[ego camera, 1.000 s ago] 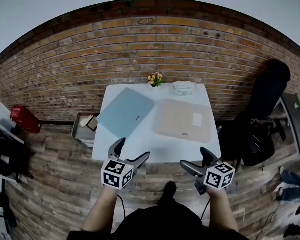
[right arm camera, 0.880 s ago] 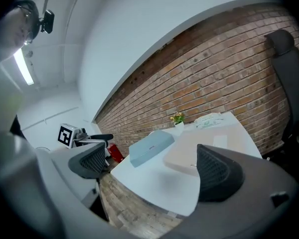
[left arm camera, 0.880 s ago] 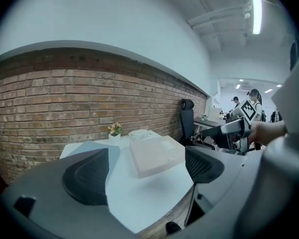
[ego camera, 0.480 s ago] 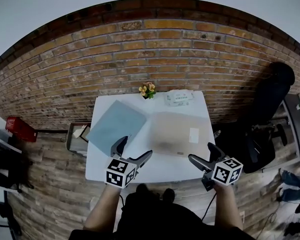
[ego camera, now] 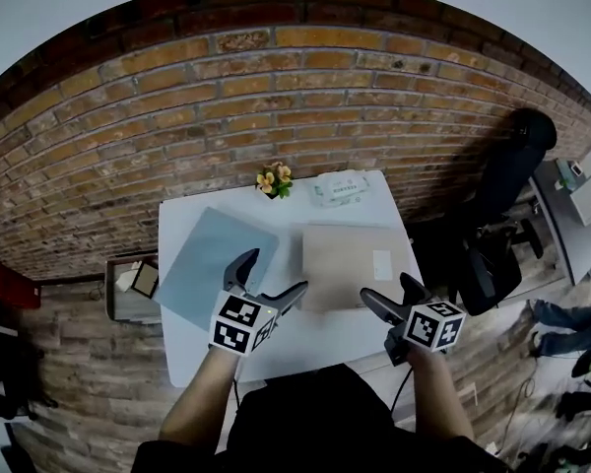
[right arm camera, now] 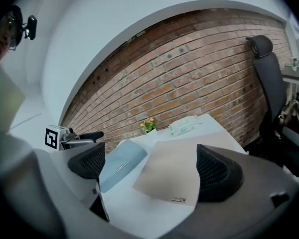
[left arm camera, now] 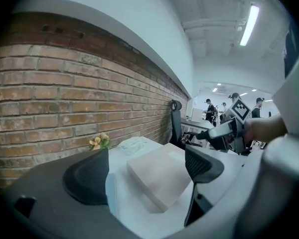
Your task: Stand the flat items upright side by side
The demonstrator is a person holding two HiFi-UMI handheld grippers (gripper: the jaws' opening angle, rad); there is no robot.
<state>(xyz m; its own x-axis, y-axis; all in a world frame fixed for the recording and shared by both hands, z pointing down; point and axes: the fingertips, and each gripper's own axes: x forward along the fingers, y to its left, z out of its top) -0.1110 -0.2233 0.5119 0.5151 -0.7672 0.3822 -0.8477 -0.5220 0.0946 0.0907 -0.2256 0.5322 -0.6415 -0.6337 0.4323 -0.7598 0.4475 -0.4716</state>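
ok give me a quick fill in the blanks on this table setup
1. The blue flat case lies ___ of the beige flat case.
2. Both lie ___ on the white table, not upright.
3. The left gripper and right gripper both have ___ jaws.
Missing: left; flat; open.

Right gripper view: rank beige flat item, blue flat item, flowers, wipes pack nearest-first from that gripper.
1. Beige flat item, straight ahead.
2. Blue flat item, left.
3. Wipes pack, flowers: back by wall, too close to call.
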